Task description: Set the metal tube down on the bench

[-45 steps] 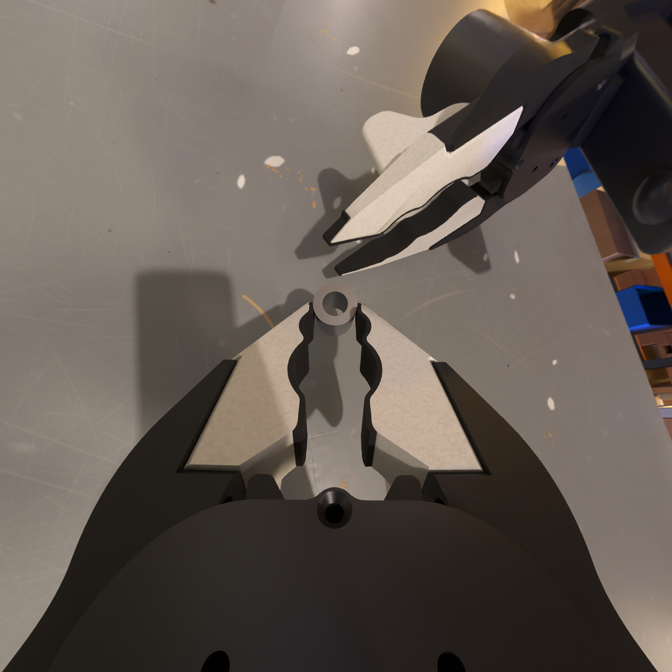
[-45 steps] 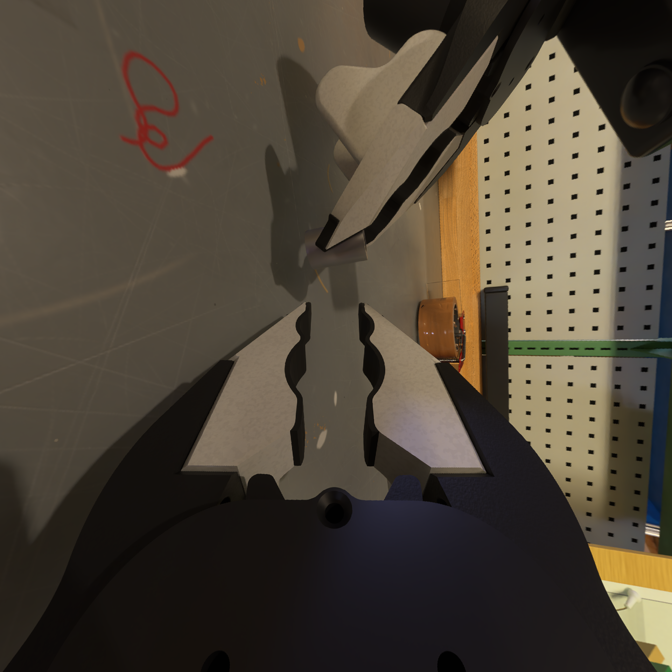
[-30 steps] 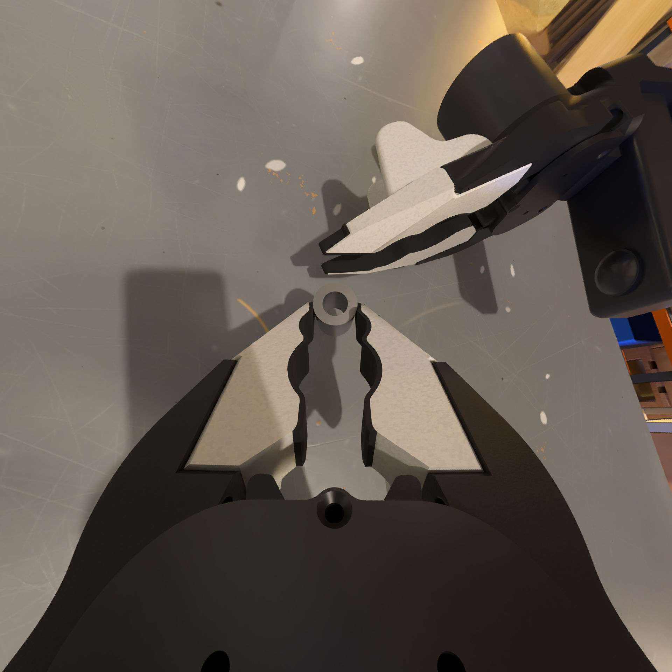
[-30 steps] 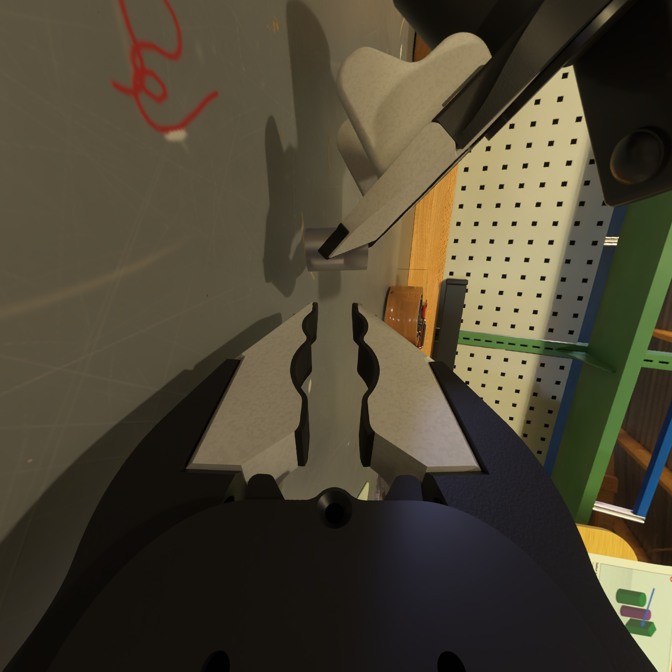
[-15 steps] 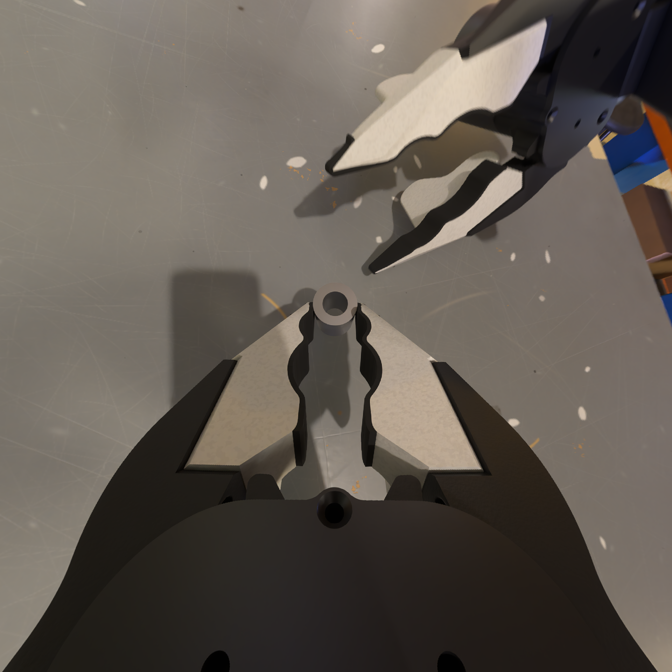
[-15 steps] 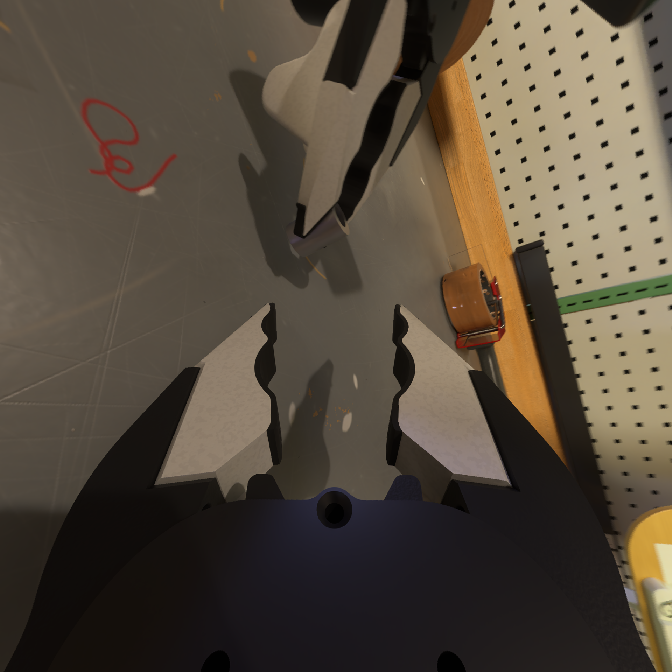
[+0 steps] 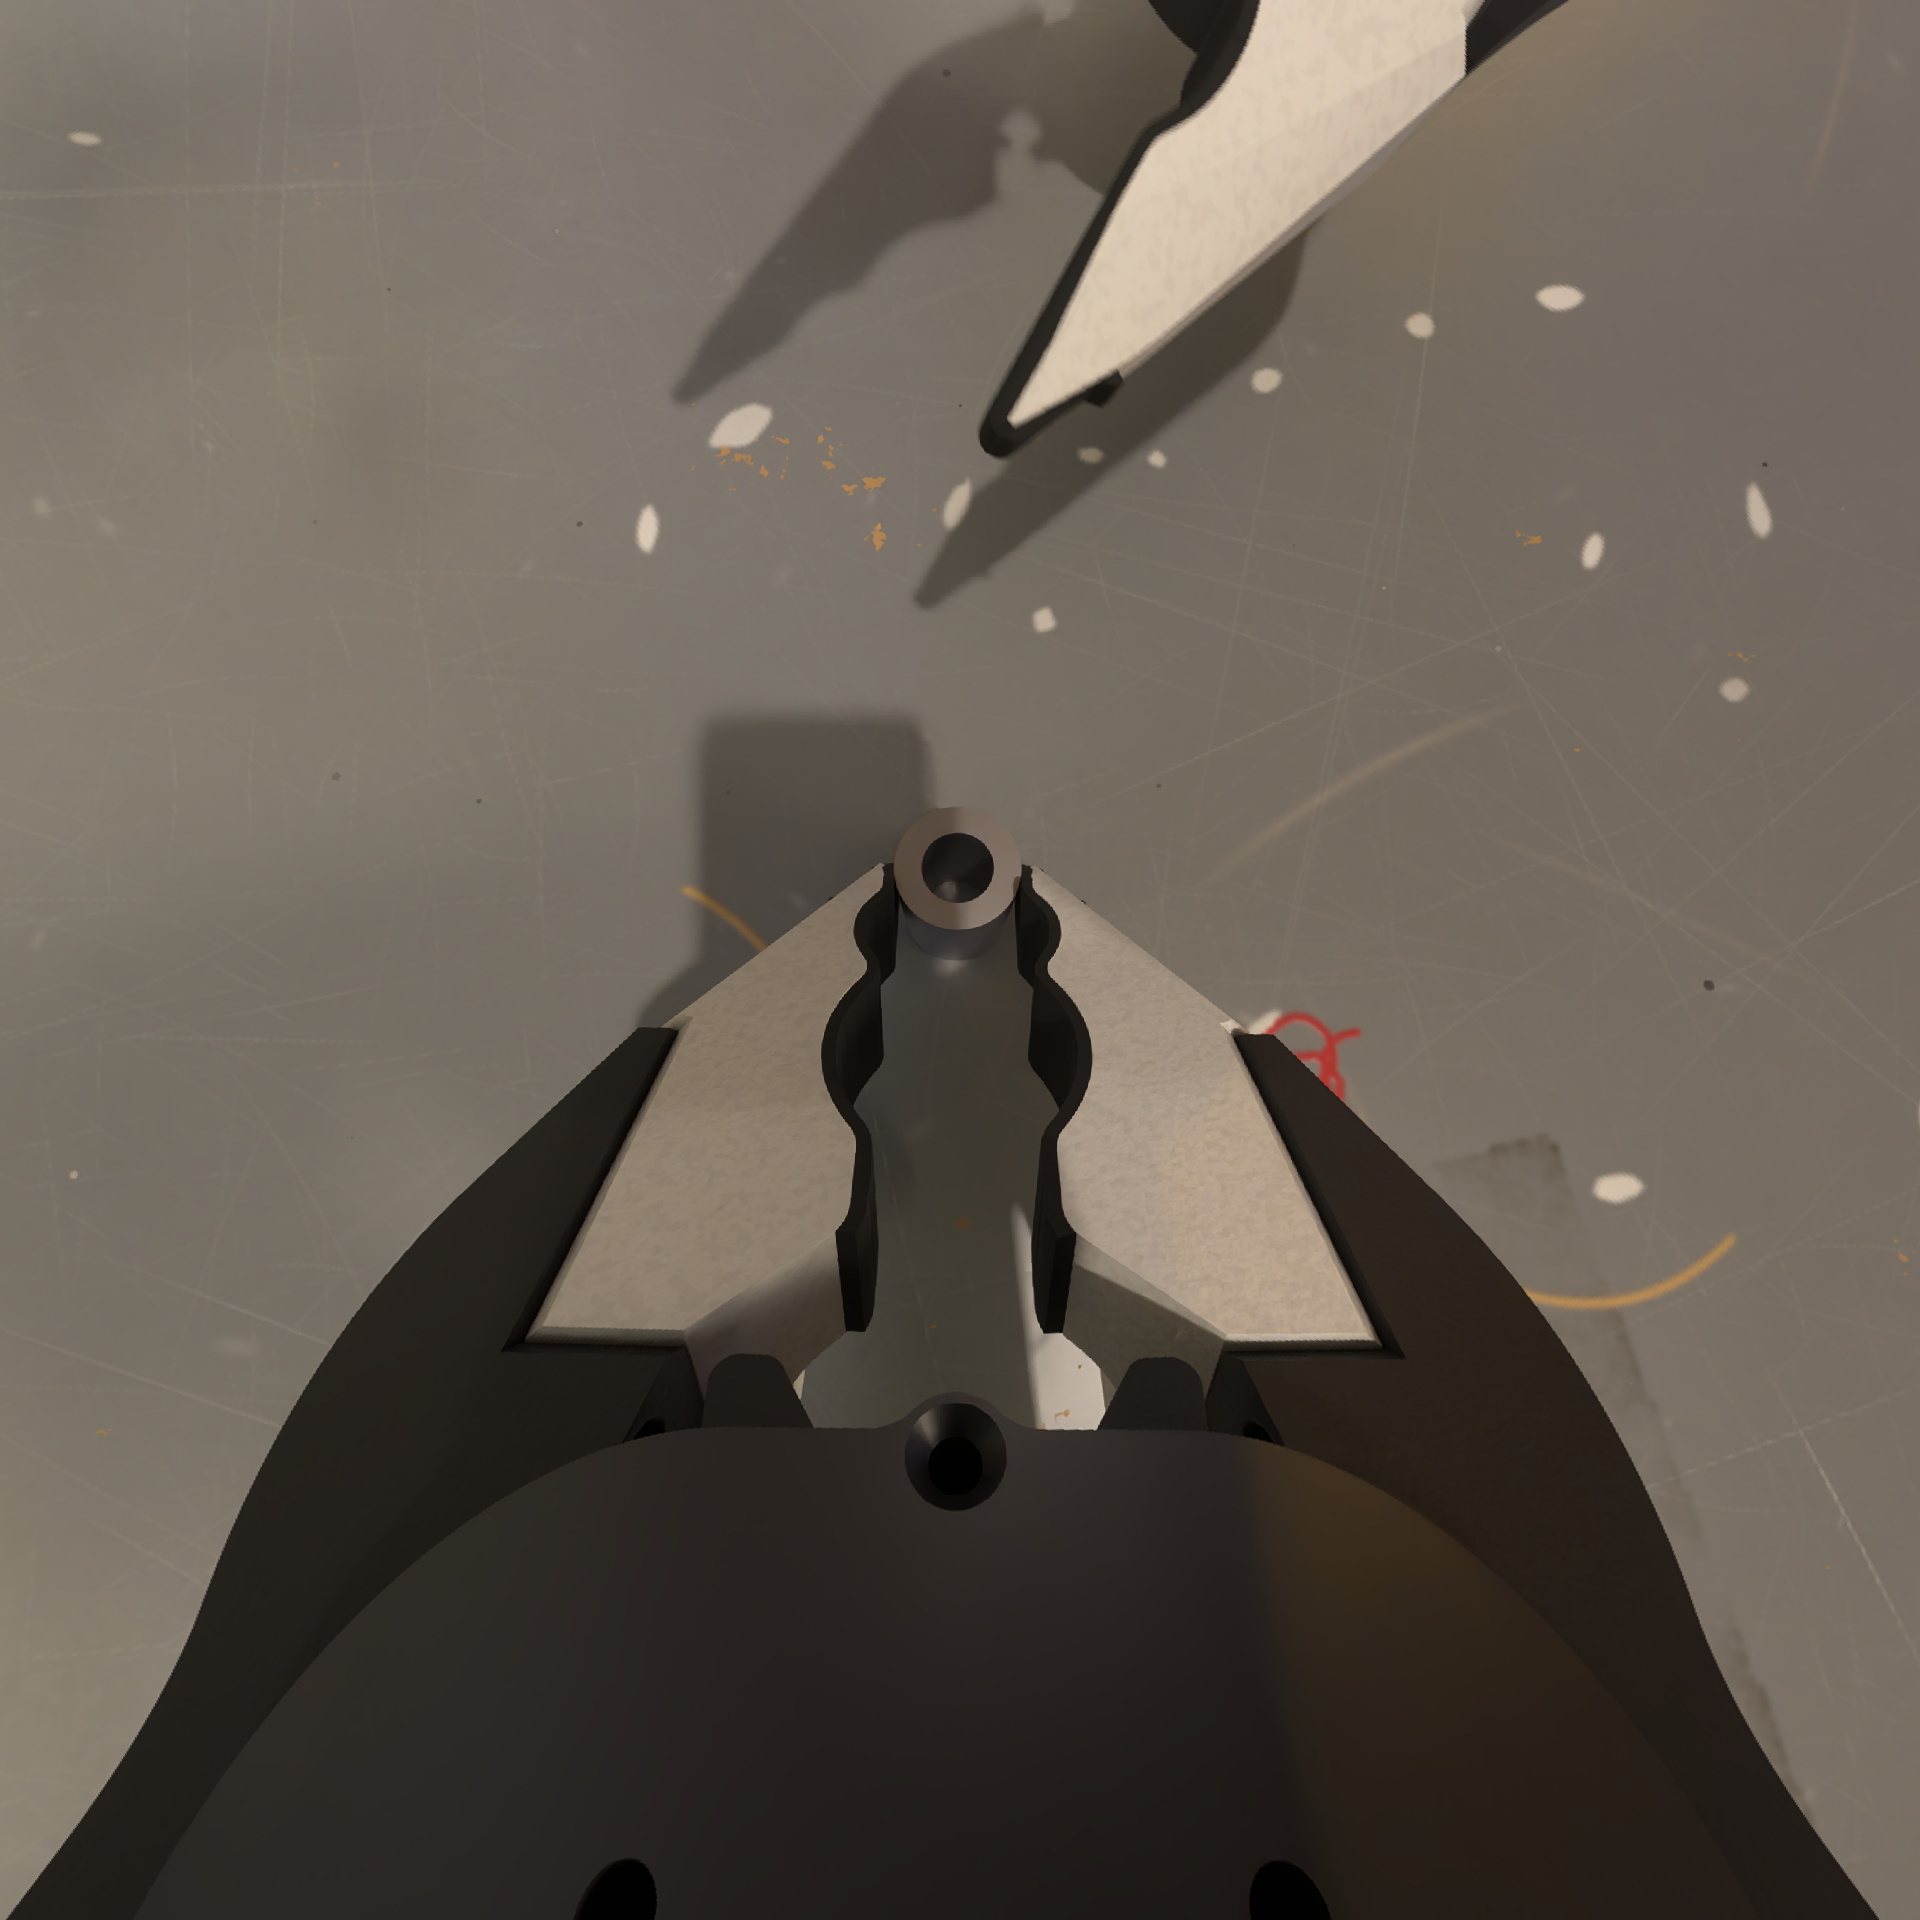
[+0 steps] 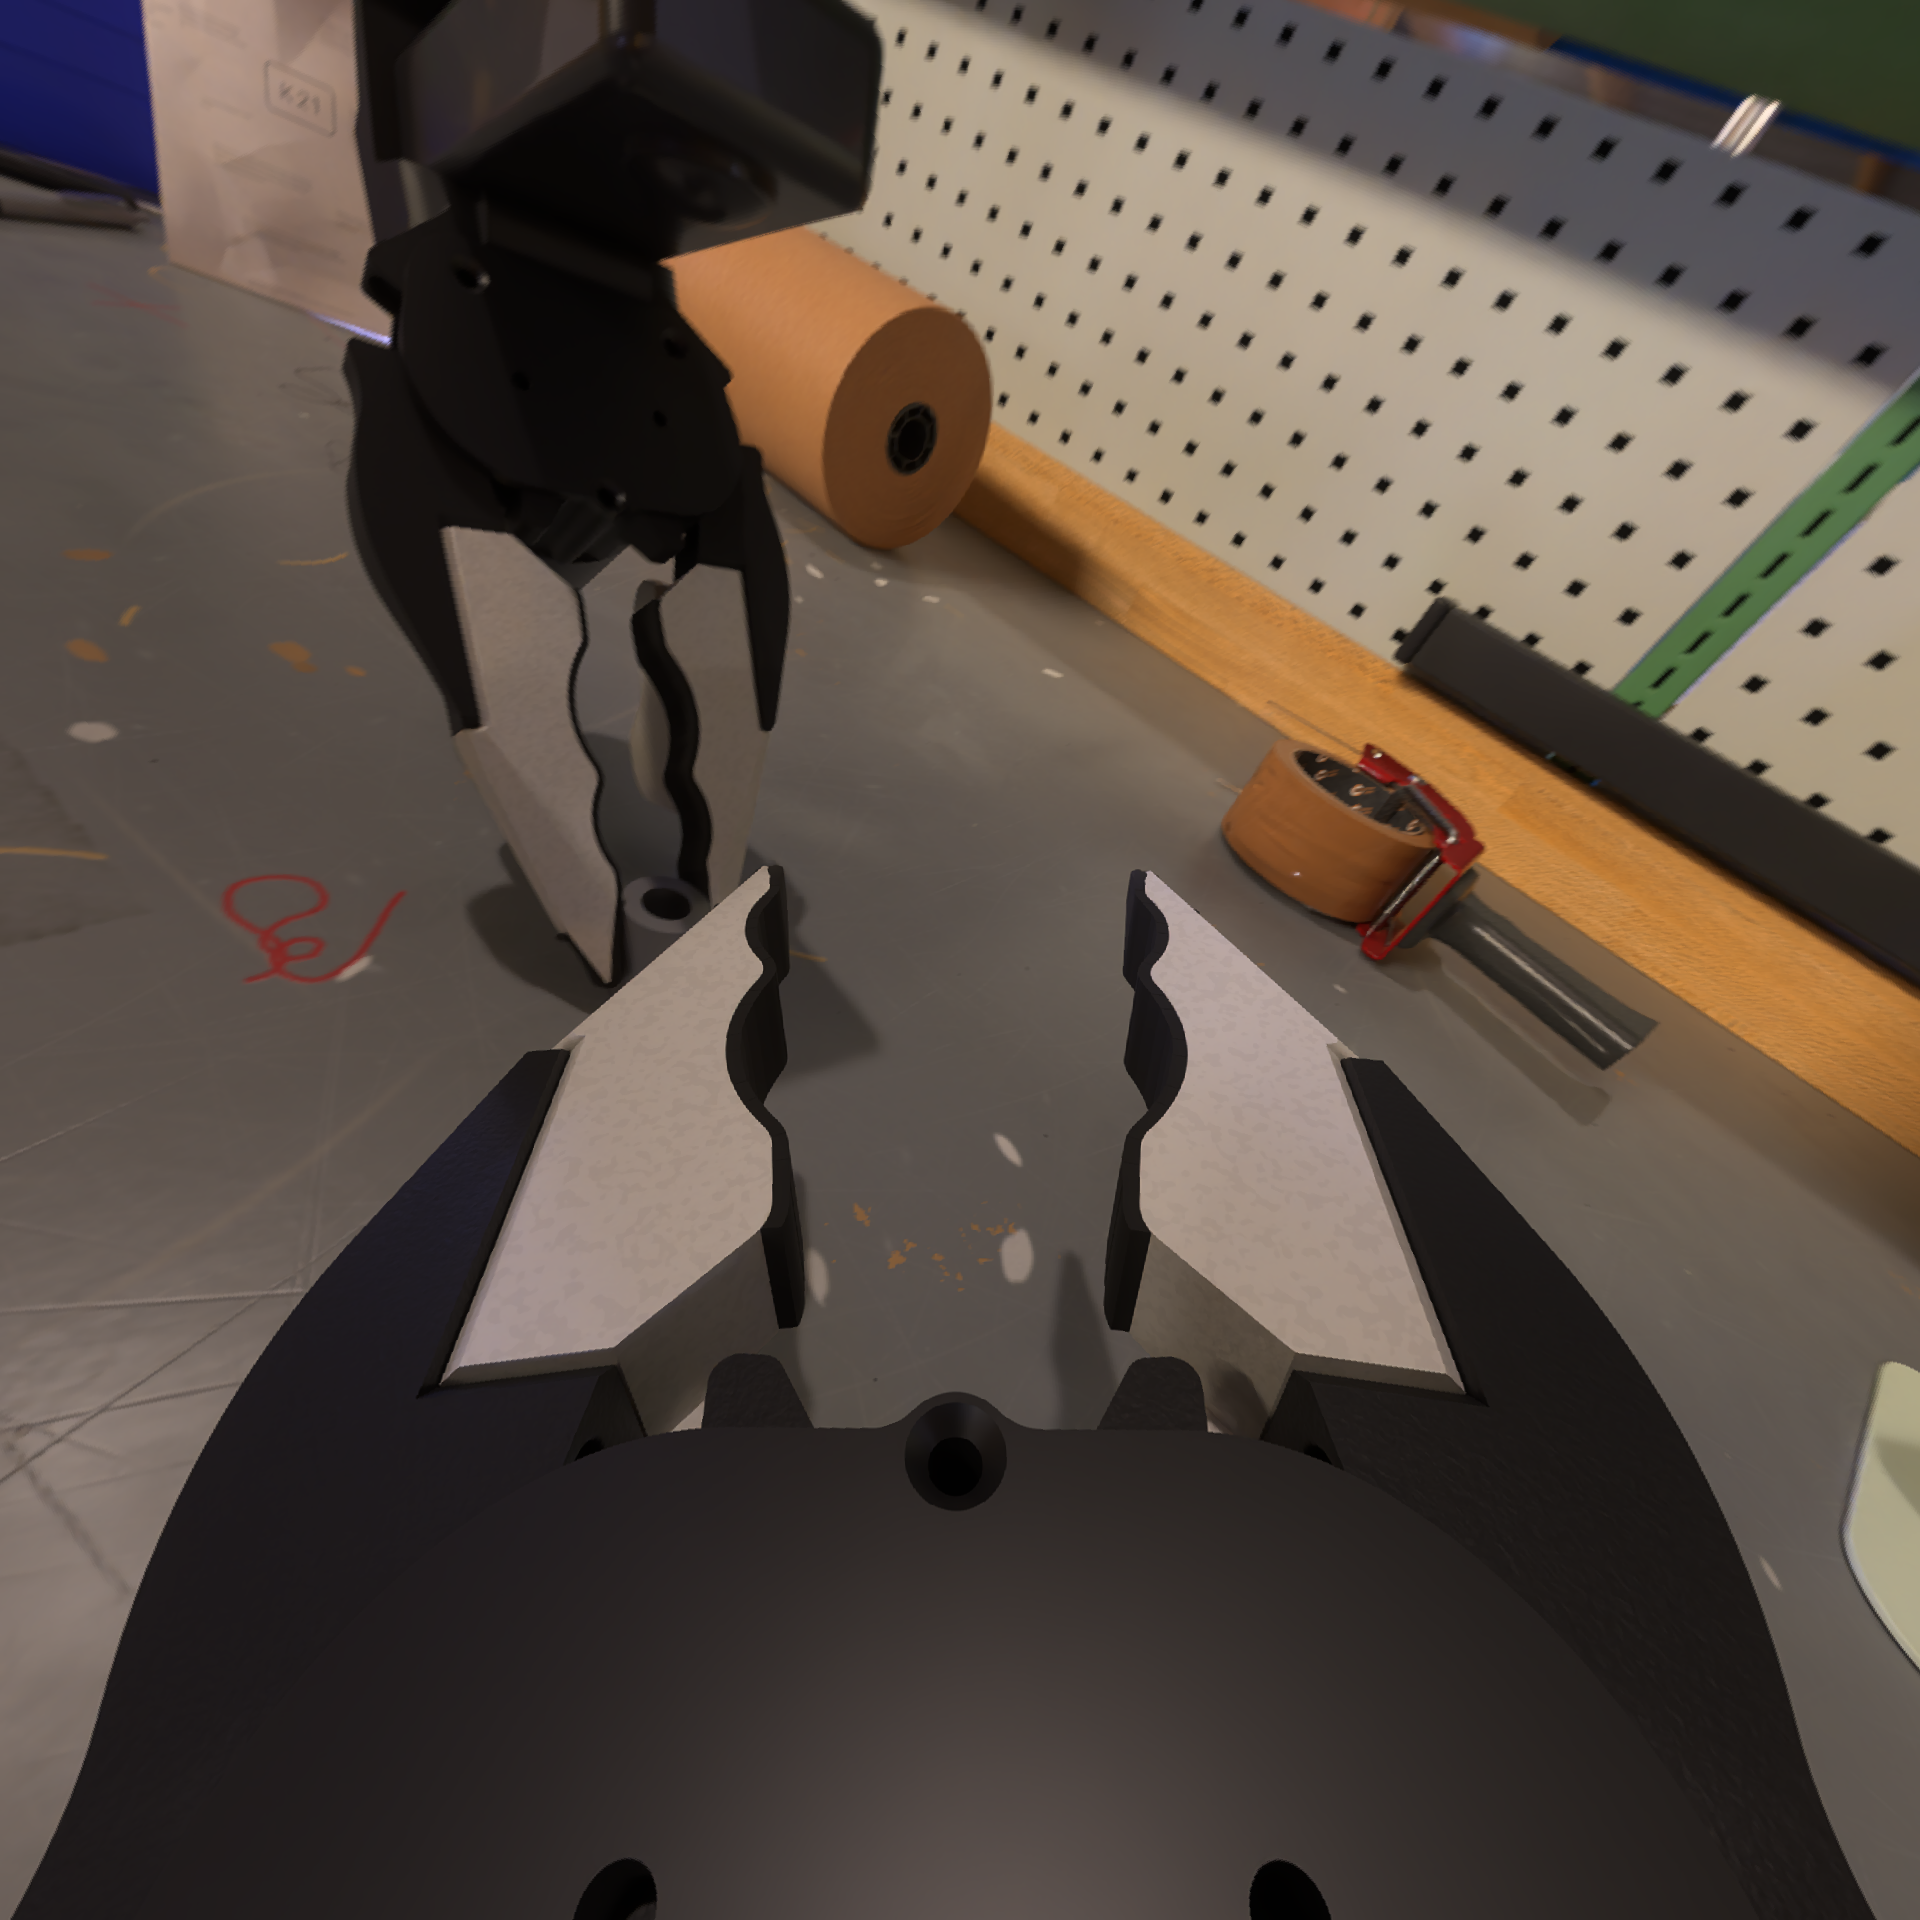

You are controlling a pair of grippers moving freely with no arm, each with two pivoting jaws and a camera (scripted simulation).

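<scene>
The metal tube is a short grey cylinder with a bore, seen end-on between my left gripper's fingertips. The left gripper is shut on it. In the right wrist view the left gripper points straight down. The tube stands upright between its tips, at the grey bench surface. My right gripper is open and empty, just right of the tube and apart from it. One of its fingers shows at the top right of the left wrist view.
A brown paper roll, a tape dispenser and a black bar lie along the wooden strip under the pegboard. A red scribble marks the bench left of the tube. A pale card is at the right edge.
My right gripper opened, backed off from the tube and tilted to a lower, flatter view. My left gripper kept its hold on the tube and shifted over the bench.
</scene>
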